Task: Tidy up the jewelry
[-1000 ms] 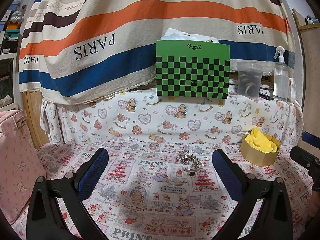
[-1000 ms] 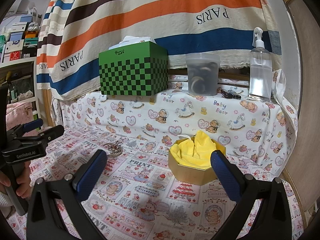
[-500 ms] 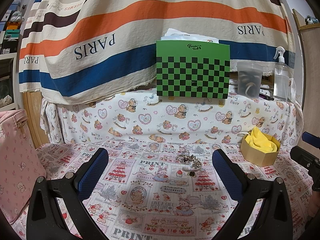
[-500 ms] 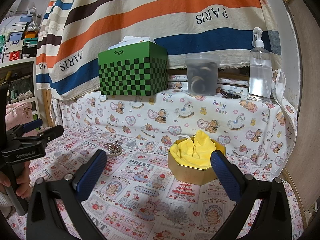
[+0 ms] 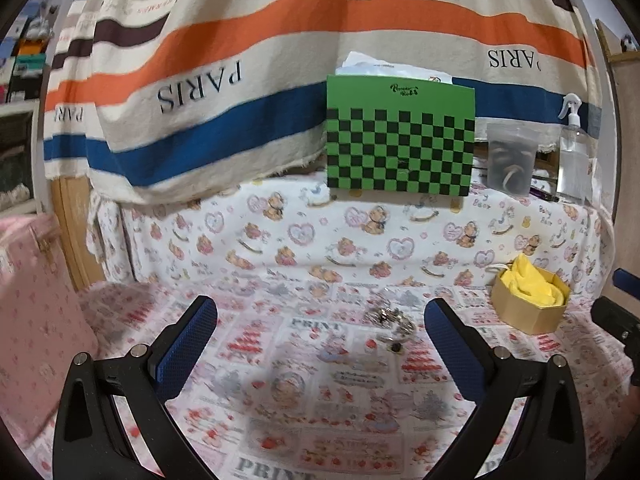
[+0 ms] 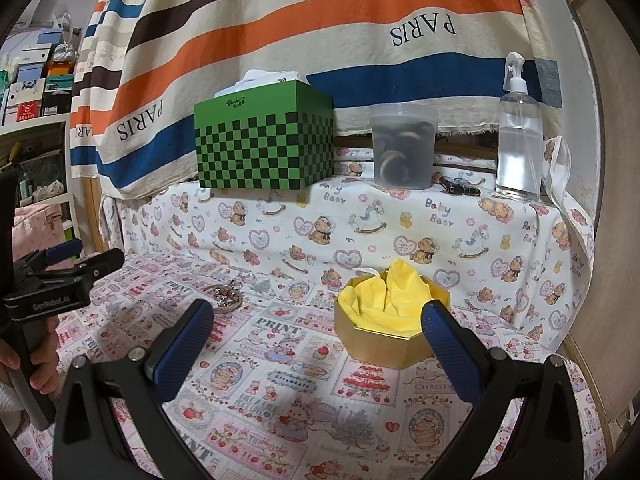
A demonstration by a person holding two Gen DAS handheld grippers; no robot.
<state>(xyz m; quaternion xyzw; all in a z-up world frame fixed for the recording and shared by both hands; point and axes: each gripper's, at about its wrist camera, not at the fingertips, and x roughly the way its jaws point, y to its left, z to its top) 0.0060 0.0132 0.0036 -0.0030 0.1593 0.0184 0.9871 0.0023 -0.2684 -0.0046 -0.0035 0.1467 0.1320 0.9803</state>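
A small heap of silvery jewelry [image 5: 390,318] lies on the printed cloth, ahead of my left gripper [image 5: 320,312] and a little right of its centre. That gripper is open, with nothing between its fingers. To the right stands a gold octagonal box [image 5: 524,316] lined with yellow tissue. In the right wrist view the gold box [image 6: 380,344] sits just beyond my right gripper [image 6: 318,314], which is also open and holds nothing. The jewelry [image 6: 226,298] lies farther left, near the left gripper [image 6: 68,268], whose handle a hand [image 6: 24,364] grips.
On a raised ledge behind stand a green checkered tissue box [image 5: 400,136], a clear plastic tub [image 5: 512,160] and a spray bottle [image 5: 574,156]. A pink bag [image 5: 32,312] stands at the left. A striped cloth hangs across the back, and a wooden panel [image 6: 612,240] closes the right side.
The left wrist view has swung slightly left and is now blurred, so the jewelry and boxes sit a little further right in it. The right gripper has held still.
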